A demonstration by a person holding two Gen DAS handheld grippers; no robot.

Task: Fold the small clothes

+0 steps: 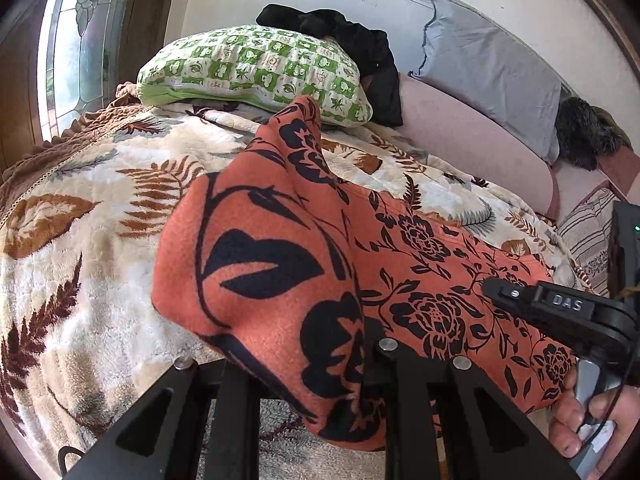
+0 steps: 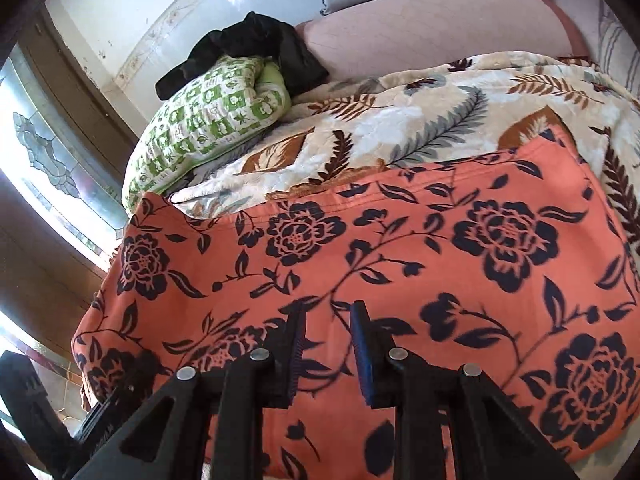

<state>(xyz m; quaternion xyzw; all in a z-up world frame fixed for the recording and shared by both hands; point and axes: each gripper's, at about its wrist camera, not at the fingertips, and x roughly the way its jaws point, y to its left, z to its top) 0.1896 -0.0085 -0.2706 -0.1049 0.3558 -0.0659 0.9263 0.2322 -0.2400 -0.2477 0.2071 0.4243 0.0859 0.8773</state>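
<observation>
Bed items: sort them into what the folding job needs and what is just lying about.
For the job:
orange floral garment
left gripper, jaws shut on a lifted fold of it
right gripper, jaws open over it

Lying about:
green pillow
black clothing
grey pillow
leaf blanket

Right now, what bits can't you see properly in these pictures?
- Left wrist view: the left gripper fingertips are buried under the orange floral garment, so its grip is hidden.
- Right wrist view: the garment's near edge is cut off by the frame and the right gripper.
- Both views: the black clothing is a dark heap; its type is unclear.
</observation>
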